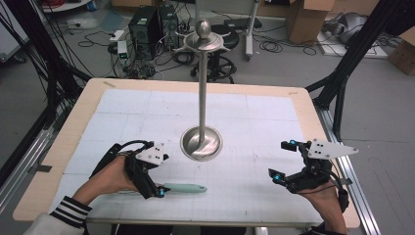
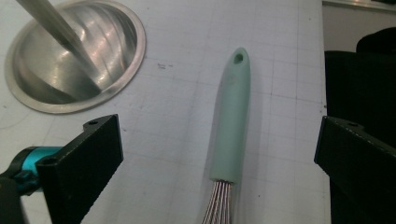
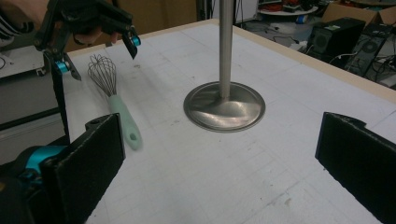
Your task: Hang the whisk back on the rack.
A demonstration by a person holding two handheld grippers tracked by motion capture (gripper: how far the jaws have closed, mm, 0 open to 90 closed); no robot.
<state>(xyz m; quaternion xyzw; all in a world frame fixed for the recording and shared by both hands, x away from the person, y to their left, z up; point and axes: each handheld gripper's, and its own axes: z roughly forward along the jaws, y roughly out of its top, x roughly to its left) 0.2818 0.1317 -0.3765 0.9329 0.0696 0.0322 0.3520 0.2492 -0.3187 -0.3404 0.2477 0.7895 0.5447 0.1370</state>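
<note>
A whisk with a mint-green handle lies flat on the white gridded mat near the front edge, handle pointing right. My left gripper hovers over its wire end, open. In the left gripper view the handle runs up between the two wide-apart jaws, which touch nothing, and the wires show at the bottom. My right gripper is open at the front right with nothing between its jaws. Its view shows the whisk and the left gripper above the wire loops.
A tall metal stand rises from a round base at the mat's middle, its pole topped by hooks and a knob. The base lies close to the whisk. The table edge runs behind; boxes, cables and computers sit on the floor.
</note>
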